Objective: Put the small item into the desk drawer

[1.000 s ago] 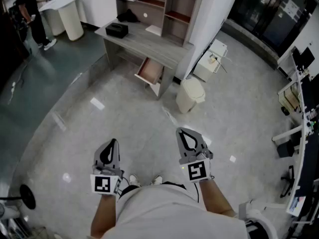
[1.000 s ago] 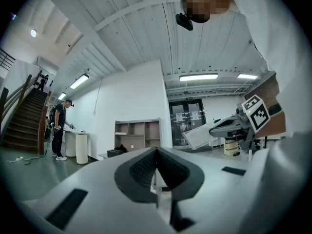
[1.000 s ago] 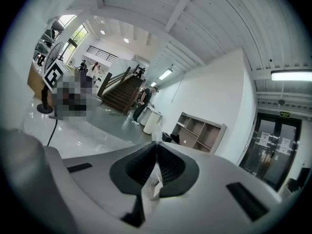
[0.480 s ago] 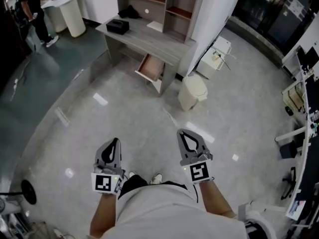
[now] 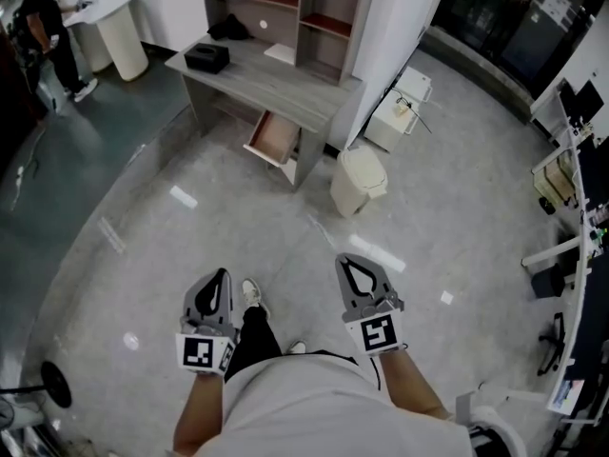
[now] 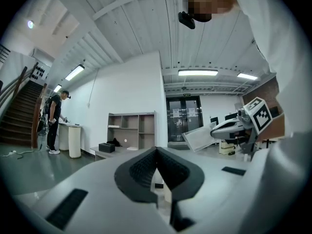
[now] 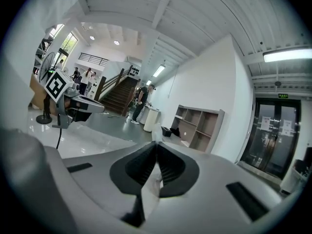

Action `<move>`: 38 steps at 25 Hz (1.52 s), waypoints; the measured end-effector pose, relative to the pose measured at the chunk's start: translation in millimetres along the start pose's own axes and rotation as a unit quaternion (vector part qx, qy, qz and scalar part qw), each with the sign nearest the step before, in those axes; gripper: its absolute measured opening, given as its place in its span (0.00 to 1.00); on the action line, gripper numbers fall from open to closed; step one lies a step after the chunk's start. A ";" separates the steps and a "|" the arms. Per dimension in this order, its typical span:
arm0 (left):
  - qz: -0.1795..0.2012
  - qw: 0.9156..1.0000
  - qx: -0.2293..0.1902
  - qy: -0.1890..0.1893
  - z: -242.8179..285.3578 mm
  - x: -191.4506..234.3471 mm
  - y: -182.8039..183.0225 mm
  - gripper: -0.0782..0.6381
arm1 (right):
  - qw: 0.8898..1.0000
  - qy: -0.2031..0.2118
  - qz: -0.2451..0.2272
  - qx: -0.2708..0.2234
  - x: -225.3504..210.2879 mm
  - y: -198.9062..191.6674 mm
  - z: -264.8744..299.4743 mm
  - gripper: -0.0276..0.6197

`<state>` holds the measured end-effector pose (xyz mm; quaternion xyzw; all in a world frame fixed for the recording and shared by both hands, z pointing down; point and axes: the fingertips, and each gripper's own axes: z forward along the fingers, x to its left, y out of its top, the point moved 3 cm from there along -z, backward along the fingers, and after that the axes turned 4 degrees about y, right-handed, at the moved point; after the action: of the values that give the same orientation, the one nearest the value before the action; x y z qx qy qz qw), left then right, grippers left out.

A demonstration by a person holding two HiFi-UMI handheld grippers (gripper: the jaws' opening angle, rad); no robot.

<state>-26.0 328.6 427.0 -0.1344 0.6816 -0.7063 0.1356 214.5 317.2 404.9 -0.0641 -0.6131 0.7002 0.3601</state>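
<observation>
The right gripper (image 5: 348,261), low and right of centre in the head view, has its jaws pressed together on a small pale item (image 7: 155,180), a sliver of which shows between the pads. The left gripper (image 5: 219,276) beside it is pressed together with nothing in it. Well apart, in the upper middle of the frame, the drawer (image 5: 273,137) hangs open under the grey counter (image 5: 262,82), with a cream bin (image 5: 359,181) to its right.
</observation>
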 end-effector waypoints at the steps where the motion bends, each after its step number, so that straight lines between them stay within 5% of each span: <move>1: -0.006 1.000 0.002 -0.006 12.0 1.1 -0.9 0.13 | 1.000 -0.002 0.001 0.001 -4.8 -1.2 6.5 0.08; 6: -0.015 0.999 0.004 -0.037 79.9 26.1 -4.2 0.13 | 0.999 -0.018 0.022 0.018 -34.9 -8.0 60.2 0.08; 11: -0.010 0.999 0.004 -0.051 150.7 95.0 -0.2 0.13 | 0.997 -0.024 0.078 0.011 -63.7 11.0 148.4 0.08; 21: -0.028 0.997 -0.001 -0.077 258.2 199.0 0.4 0.13 | 0.997 -0.039 0.055 0.035 -99.5 48.3 276.5 0.08; 29: -0.045 0.995 0.022 -0.082 304.0 210.0 -14.4 0.13 | 0.997 -0.035 0.051 0.044 -126.0 43.5 320.9 0.08; 38: -0.012 0.998 0.004 -0.054 363.9 206.4 22.4 0.13 | 0.999 -0.004 0.036 0.032 -182.8 23.8 365.4 0.08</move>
<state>-80.7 -86.6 418.2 -0.1802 0.6690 -0.7022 0.1639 144.1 -85.9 406.8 -0.0718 -0.5892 0.7320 0.3345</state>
